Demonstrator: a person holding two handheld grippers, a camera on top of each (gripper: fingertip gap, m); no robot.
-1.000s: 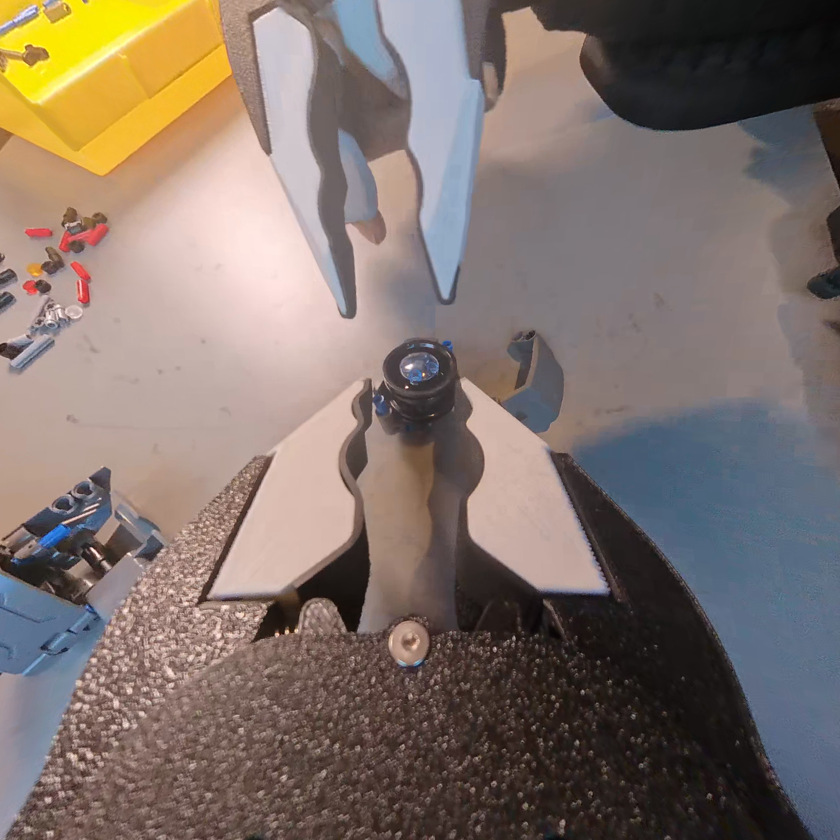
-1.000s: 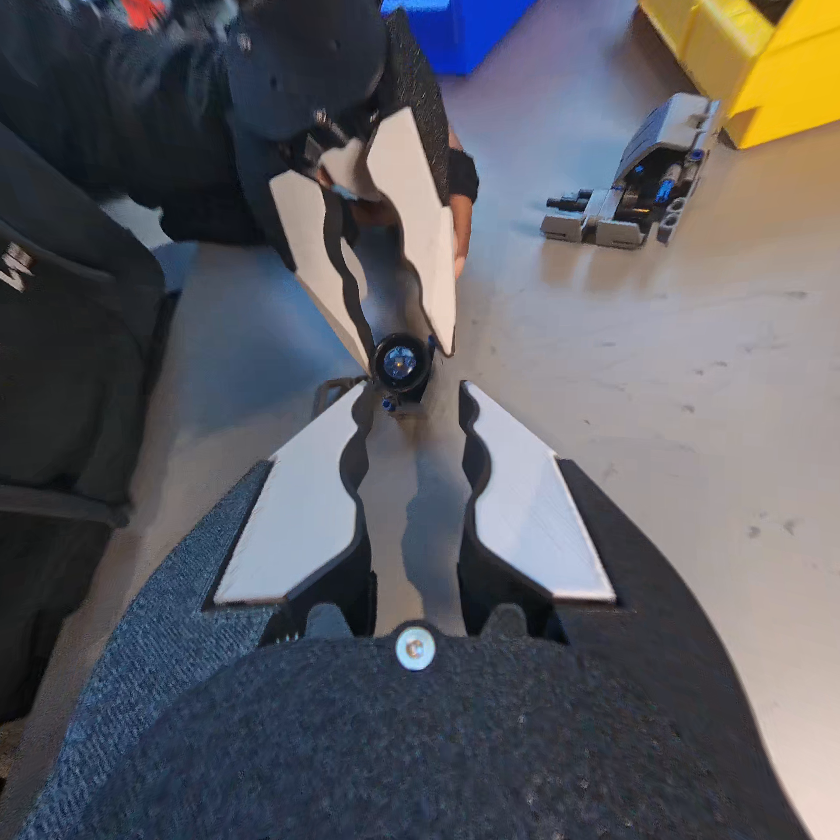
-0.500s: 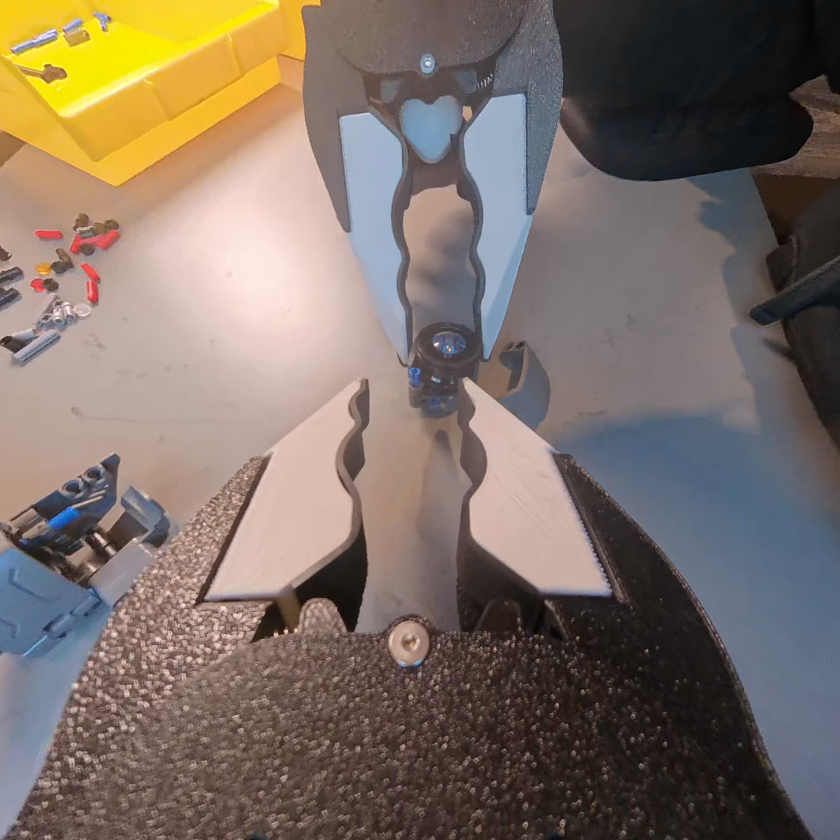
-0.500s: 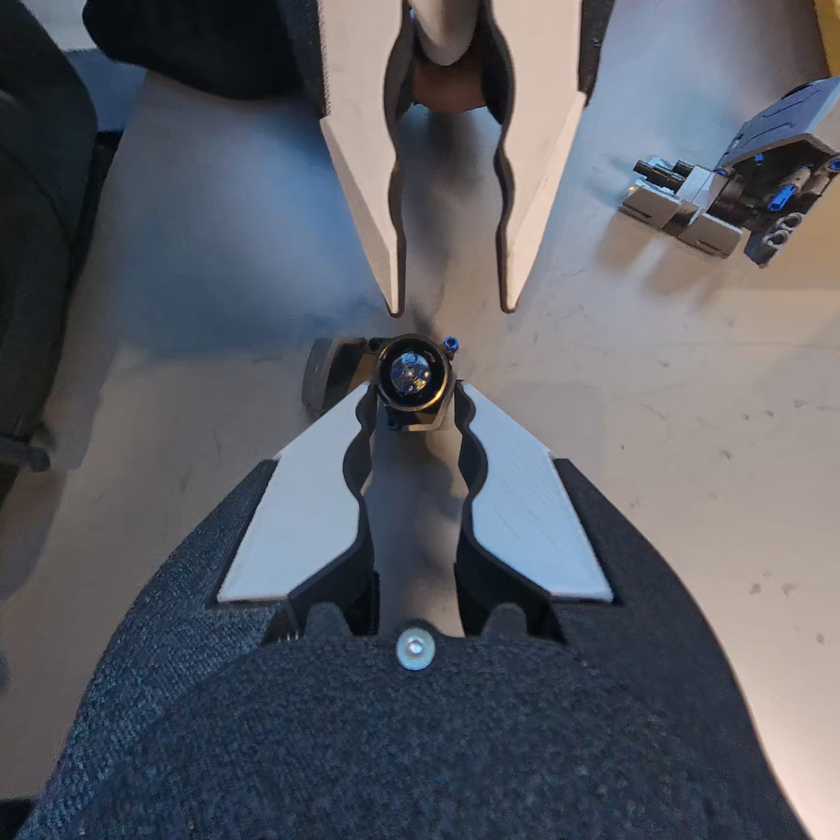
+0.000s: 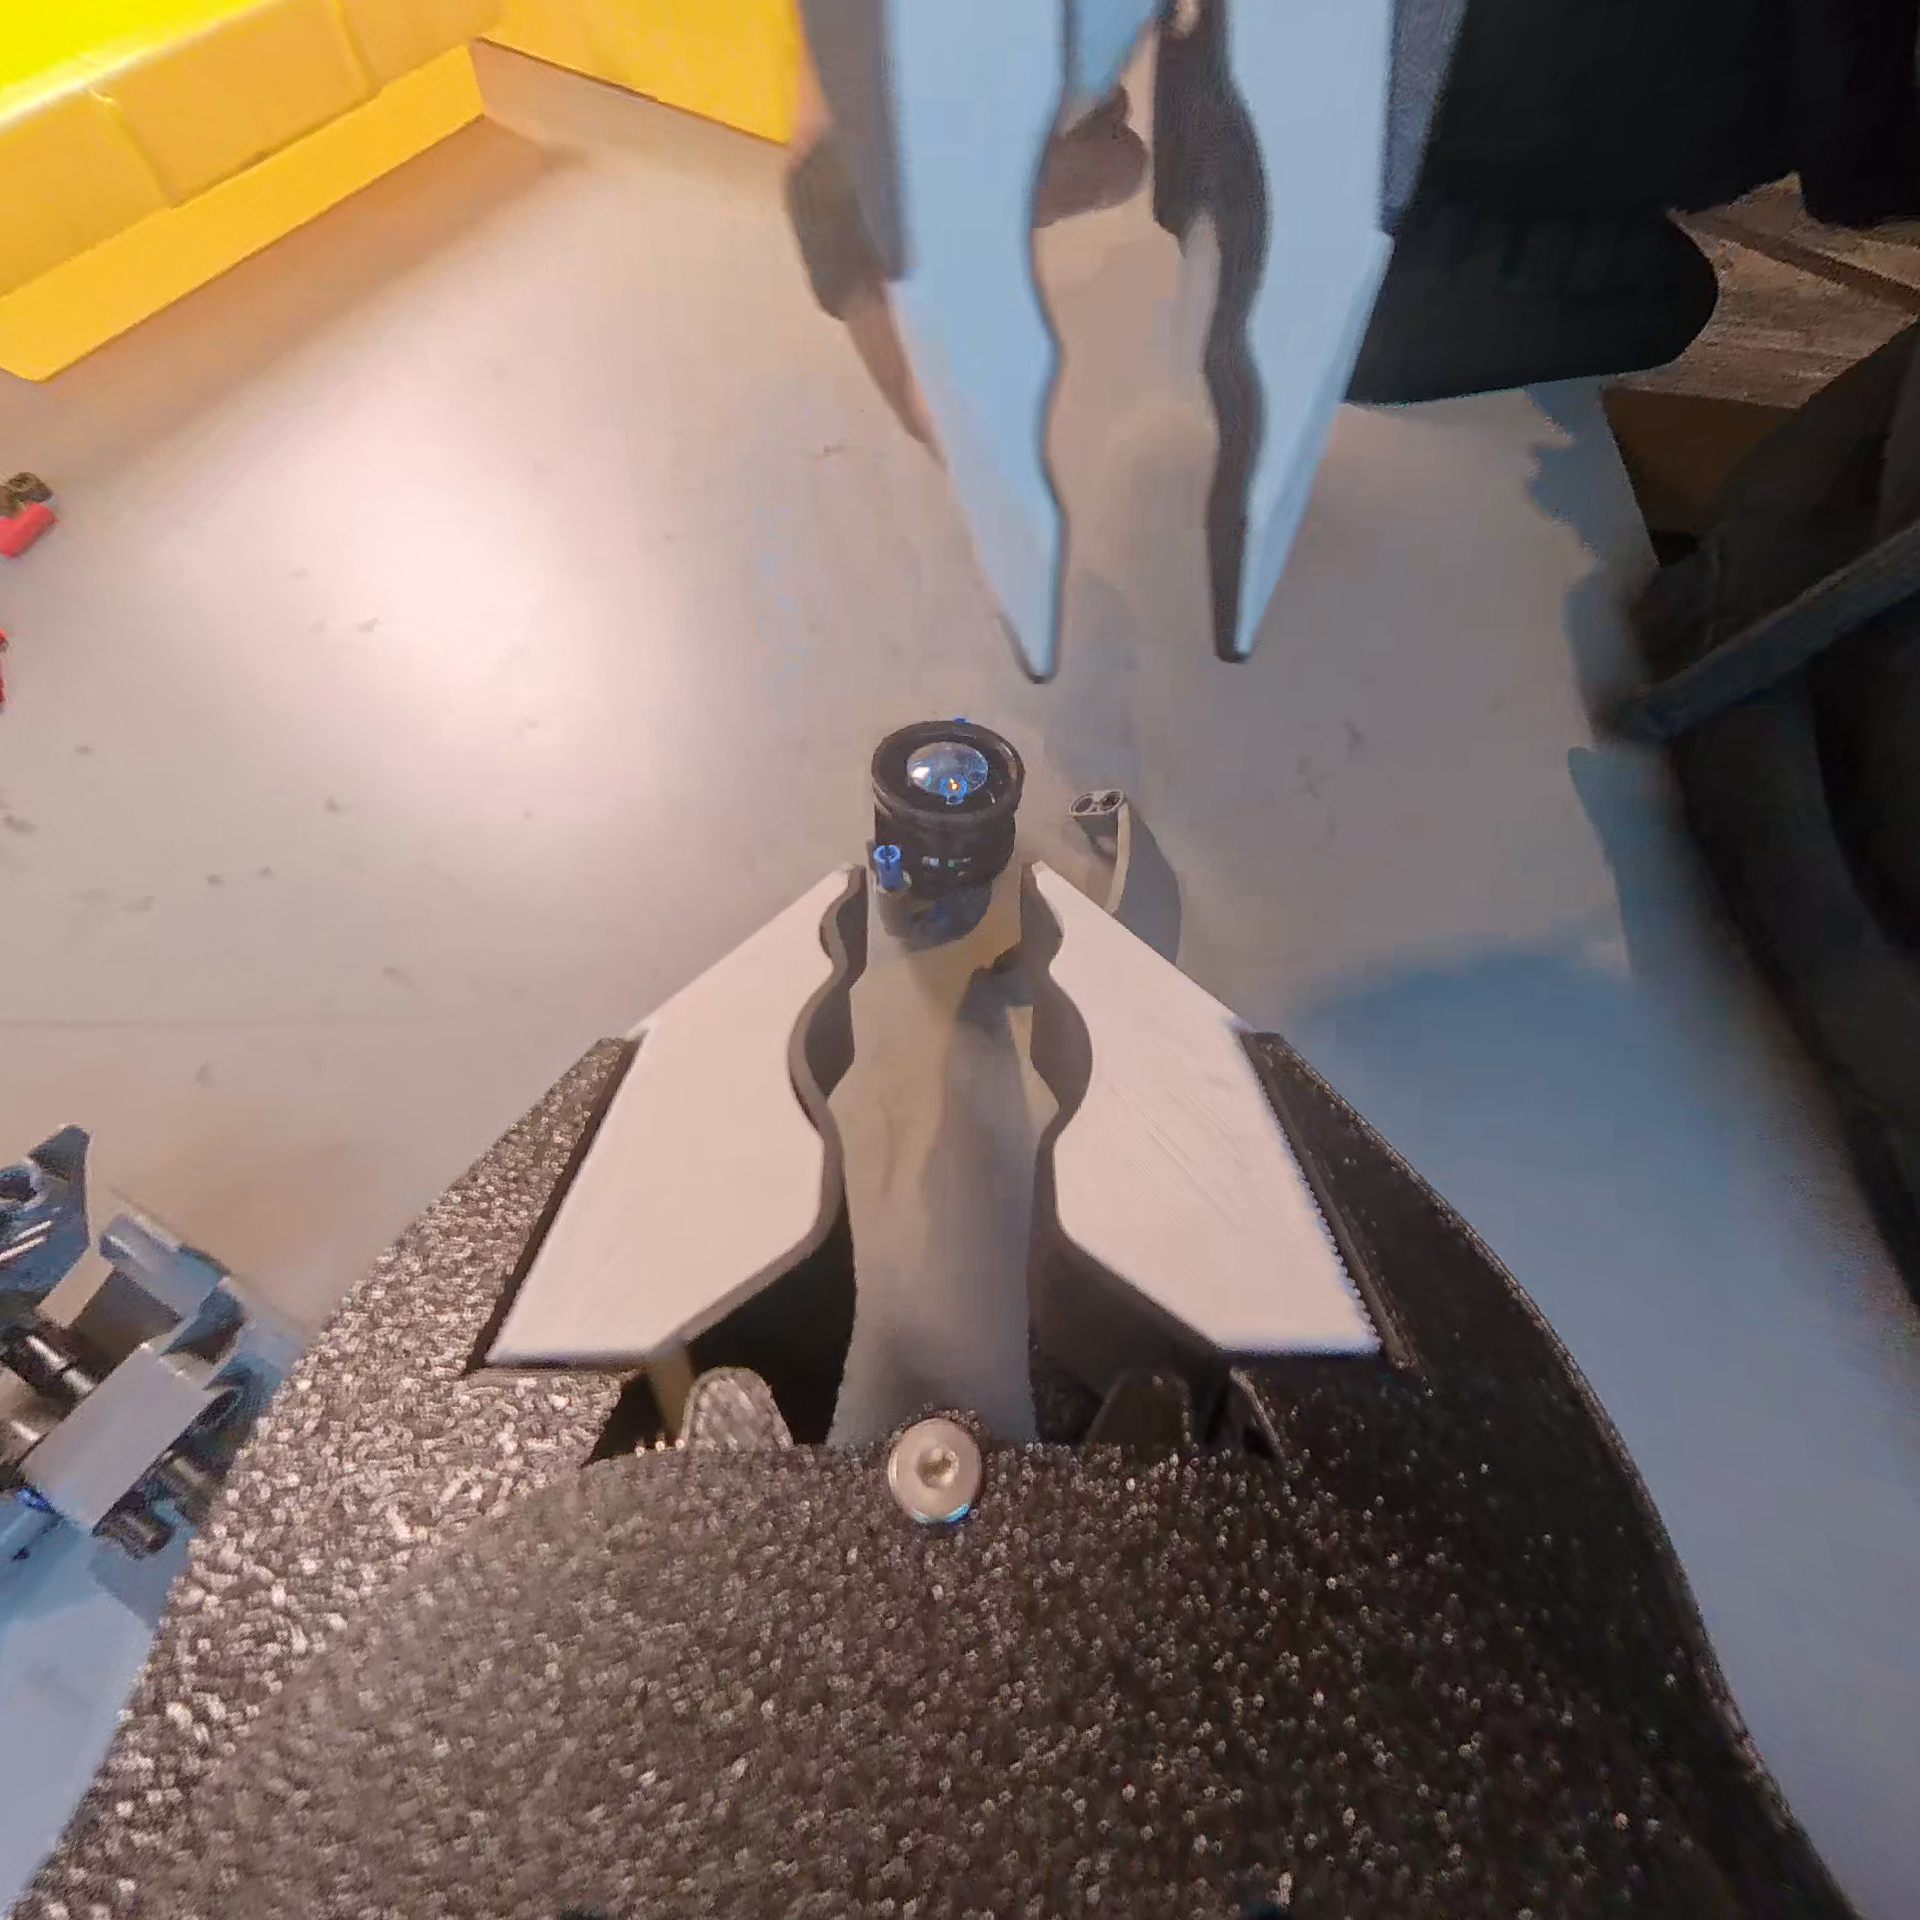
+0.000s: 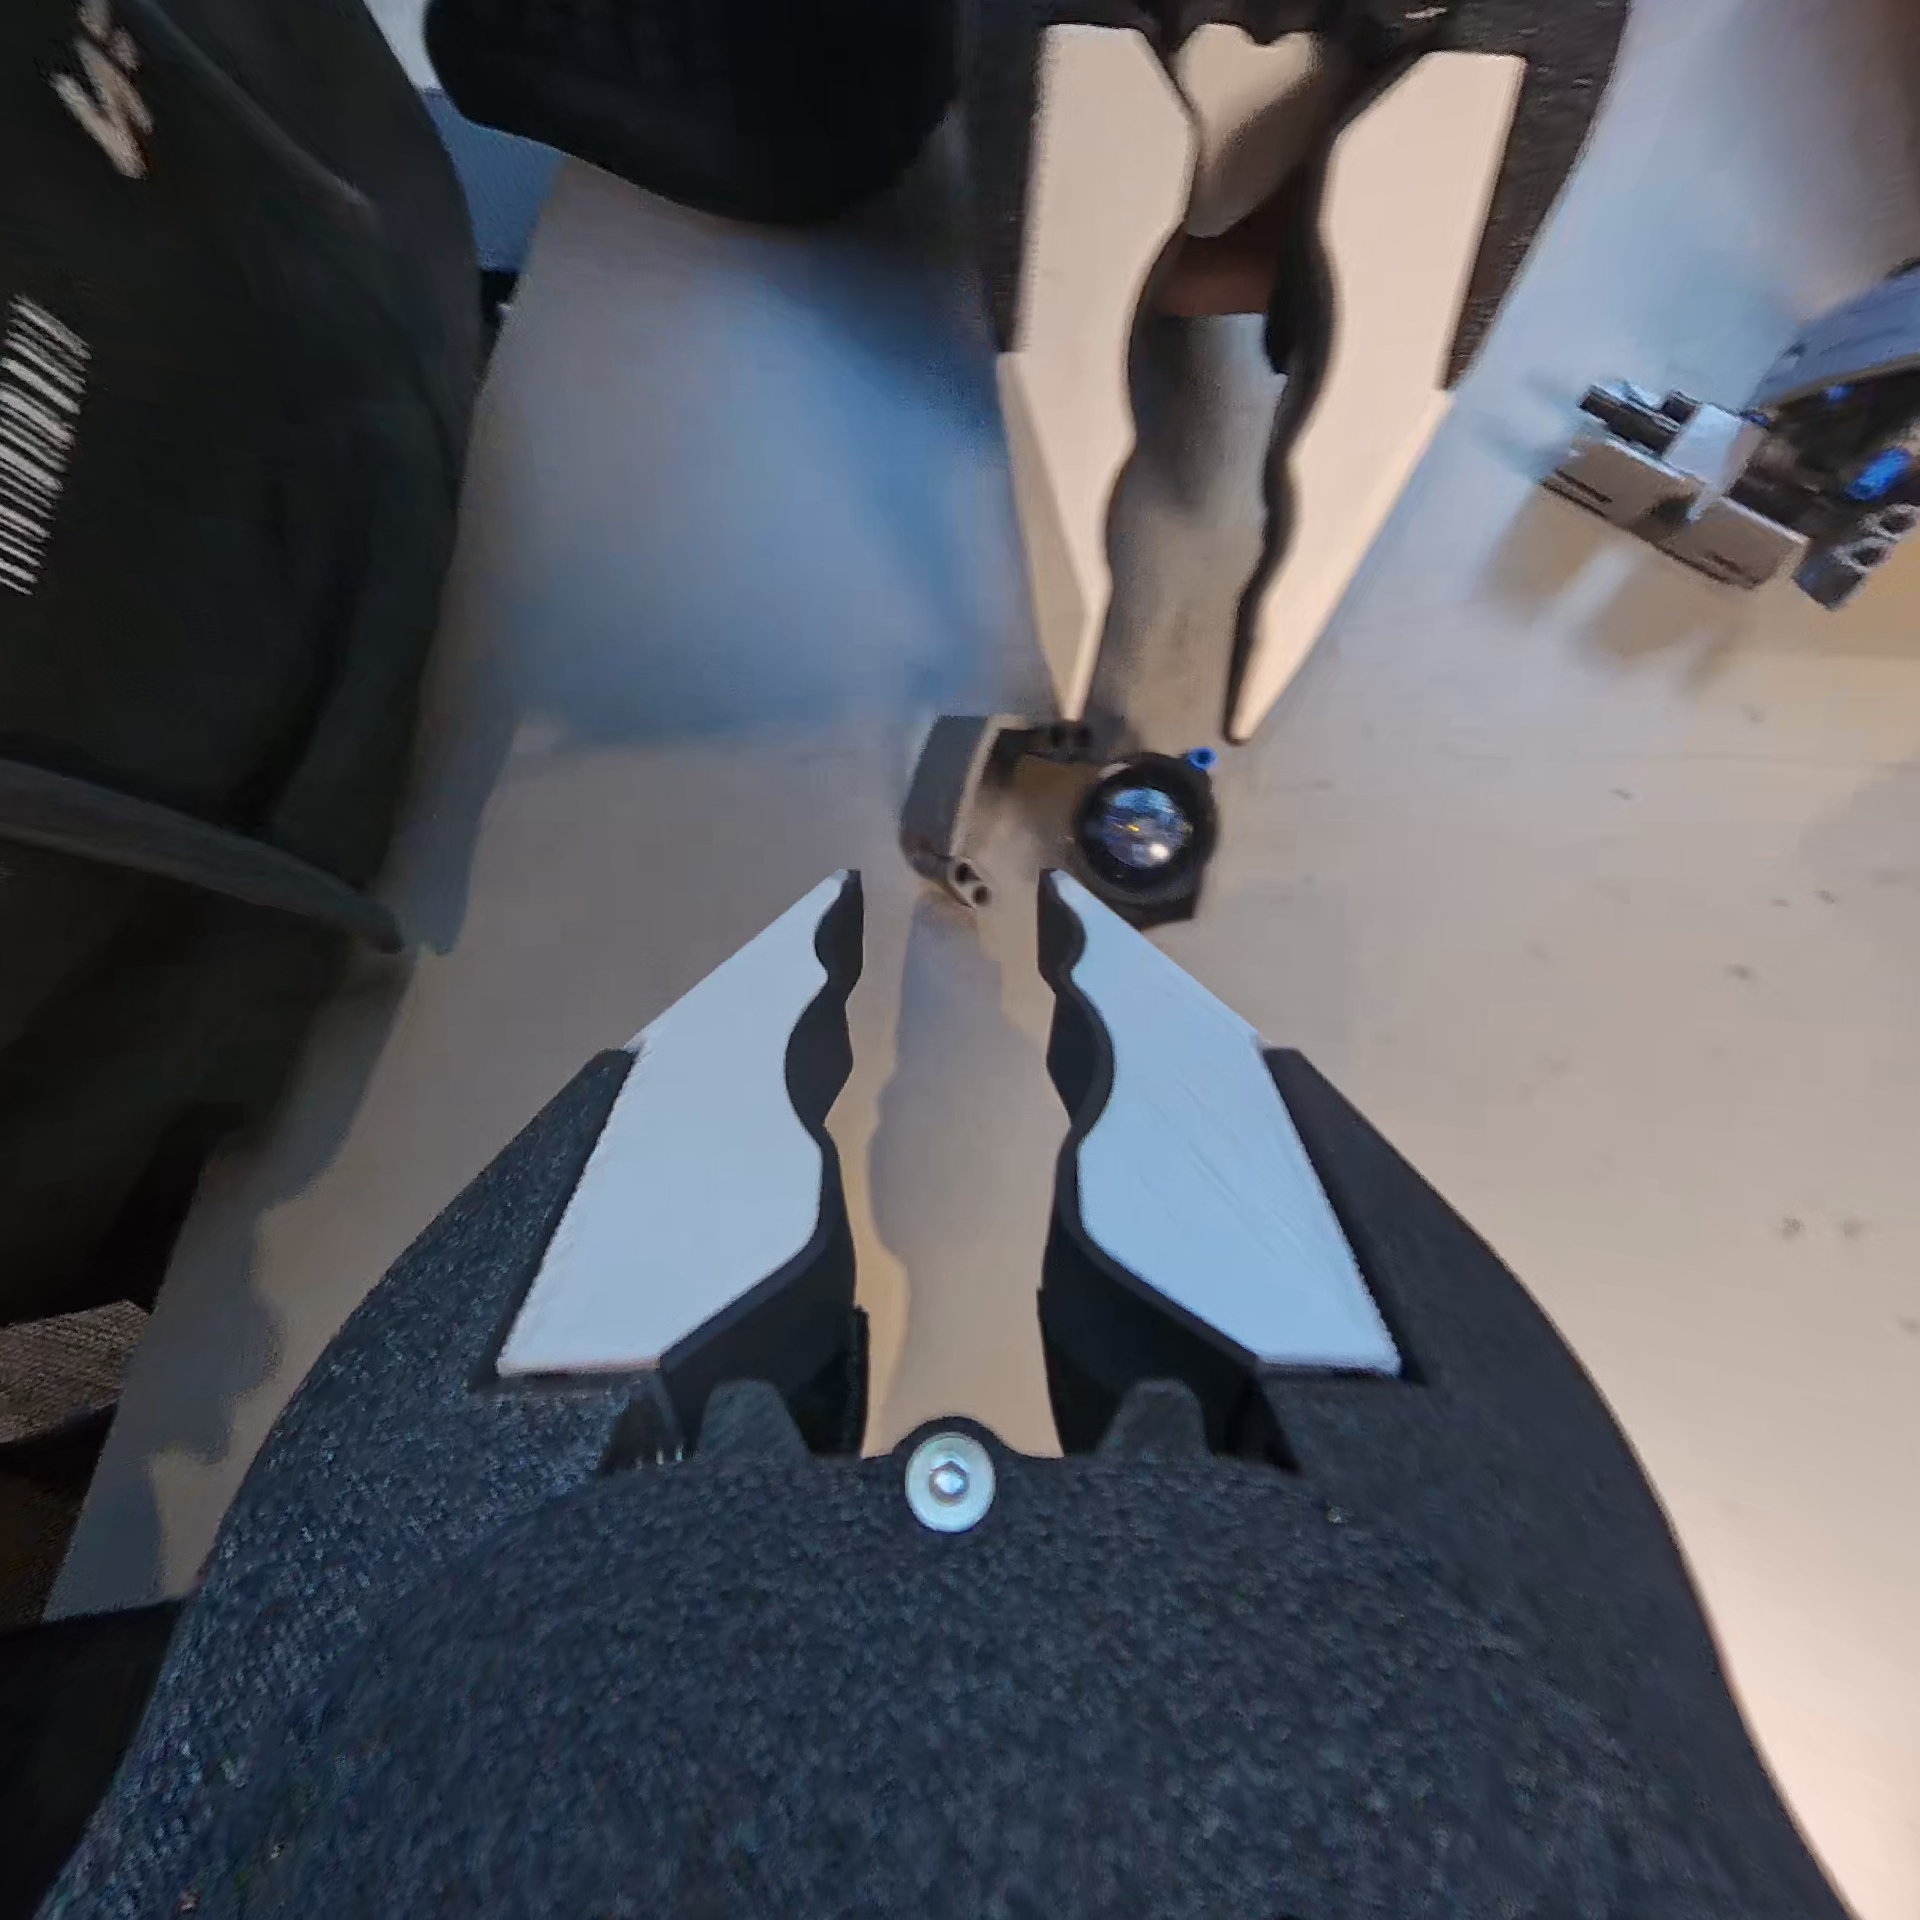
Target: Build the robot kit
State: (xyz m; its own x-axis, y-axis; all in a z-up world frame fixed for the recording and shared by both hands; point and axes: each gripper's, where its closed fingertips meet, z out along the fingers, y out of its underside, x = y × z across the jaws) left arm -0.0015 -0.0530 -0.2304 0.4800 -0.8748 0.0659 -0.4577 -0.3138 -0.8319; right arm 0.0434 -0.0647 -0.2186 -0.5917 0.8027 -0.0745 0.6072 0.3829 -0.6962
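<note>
Left gripper [image 5: 948, 883] parted around black lens piece [image 5: 945, 805], contact unclear | right gripper [image 6: 951, 883] parted, empty

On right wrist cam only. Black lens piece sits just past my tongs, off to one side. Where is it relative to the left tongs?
Observer: In the left wrist view, the black lens piece stands lens-up right at the left tongs. Its base is between the open tips. I cannot tell if they touch.
Operator: Anything out of my frame on that side?
Observer: A yellow bin at the far end of the grey surface, beyond the left tongs.
Operator: Loose parts?
Observer: Small red pieces at that view's left border, well away from the lens piece.
</note>
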